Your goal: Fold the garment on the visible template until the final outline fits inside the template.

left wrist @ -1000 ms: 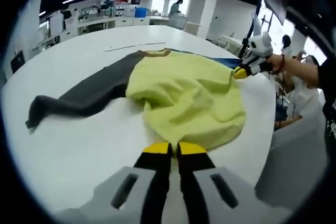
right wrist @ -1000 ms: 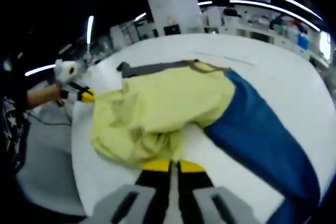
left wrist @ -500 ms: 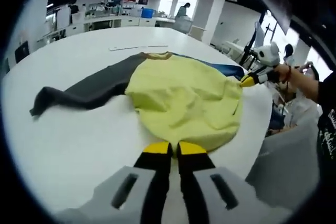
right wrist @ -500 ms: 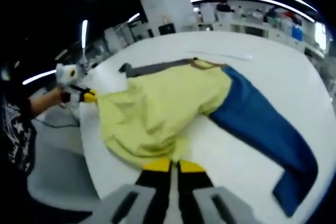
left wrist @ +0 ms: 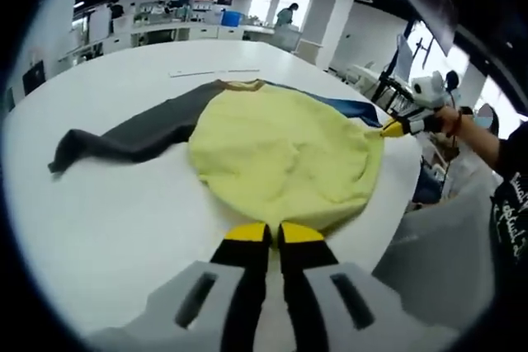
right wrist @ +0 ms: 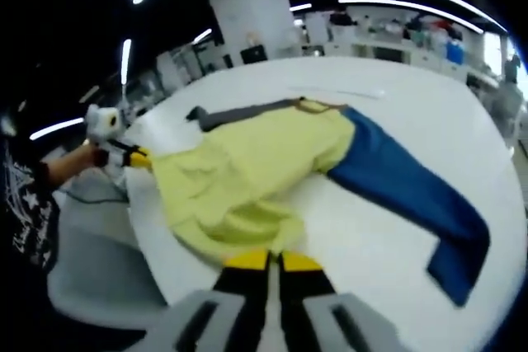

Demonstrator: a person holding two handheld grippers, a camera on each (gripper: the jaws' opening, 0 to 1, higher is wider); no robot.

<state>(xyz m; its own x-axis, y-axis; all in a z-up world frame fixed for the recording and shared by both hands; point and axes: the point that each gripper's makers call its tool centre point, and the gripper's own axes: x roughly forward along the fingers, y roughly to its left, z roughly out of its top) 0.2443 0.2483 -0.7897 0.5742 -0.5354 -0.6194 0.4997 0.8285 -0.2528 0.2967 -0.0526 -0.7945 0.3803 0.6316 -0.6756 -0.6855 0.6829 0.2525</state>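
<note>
A garment lies spread on the white table (left wrist: 124, 228), with a yellow body (left wrist: 280, 150), a dark grey sleeve (left wrist: 124, 138) and a blue sleeve (right wrist: 404, 187). Its tan collar (left wrist: 243, 84) points away from me. My left gripper (left wrist: 266, 234) is shut on the near hem in the left gripper view, and it appears again as the left gripper (right wrist: 136, 157) at the garment's left corner in the right gripper view. My right gripper (right wrist: 270, 260) is shut on the hem too. It reaches into the left gripper view as the right gripper (left wrist: 394, 128), pinching the right hem corner.
A thin pale strip (left wrist: 214, 73) lies on the table beyond the collar. The table's rounded edge (left wrist: 396, 204) runs close to the hem, with a person's arm (left wrist: 478, 142) beyond it. Desks, pillars and people stand in the background.
Both grippers have drawn the hem outward and toward the table edge. The rumpled yellow body now lies flatter and wider, and the blue sleeve is stretched out in full.
</note>
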